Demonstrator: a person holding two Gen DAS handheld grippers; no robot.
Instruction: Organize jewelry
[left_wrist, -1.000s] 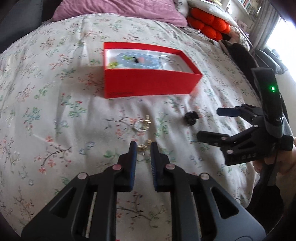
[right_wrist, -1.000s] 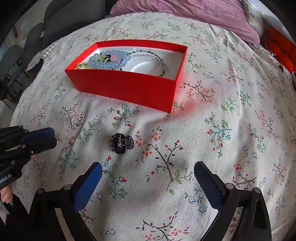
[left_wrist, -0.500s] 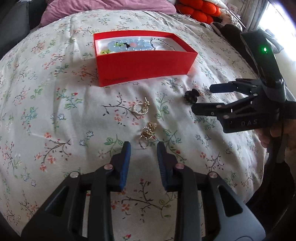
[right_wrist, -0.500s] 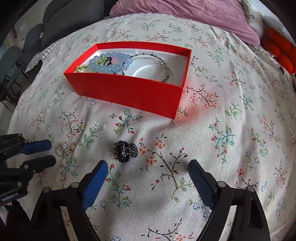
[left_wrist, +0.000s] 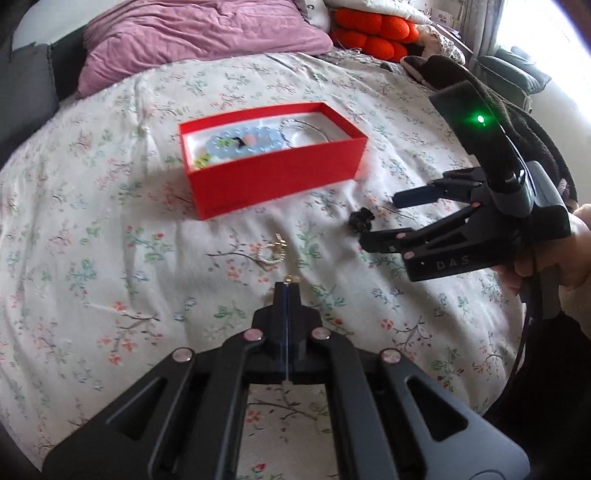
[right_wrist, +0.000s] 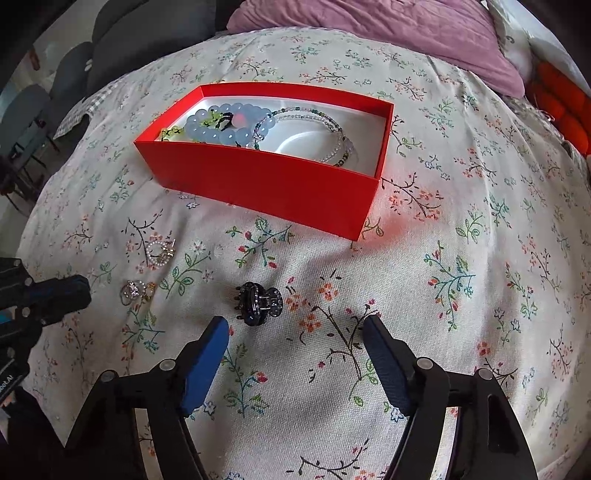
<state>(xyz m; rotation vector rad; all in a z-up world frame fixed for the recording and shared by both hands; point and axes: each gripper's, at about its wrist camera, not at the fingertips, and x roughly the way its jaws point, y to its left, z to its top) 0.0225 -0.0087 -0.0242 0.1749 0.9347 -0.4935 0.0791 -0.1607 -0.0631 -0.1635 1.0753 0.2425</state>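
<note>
Left wrist view: my left gripper (left_wrist: 287, 291) is clamped on a small gold earring (left_wrist: 291, 278), barely at the tips; it could slip before the red box (left_wrist: 275, 184); my right gripper (right_wrist: 295, 341) is closing, nothing between, short of the black hair claw (right_wrist: 260, 302) on the bed (right_wrist: 461, 258).

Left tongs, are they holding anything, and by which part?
Cannot be told: the left tongs are shut at the gold earring, at its near edge, hiding any pinch.
</note>
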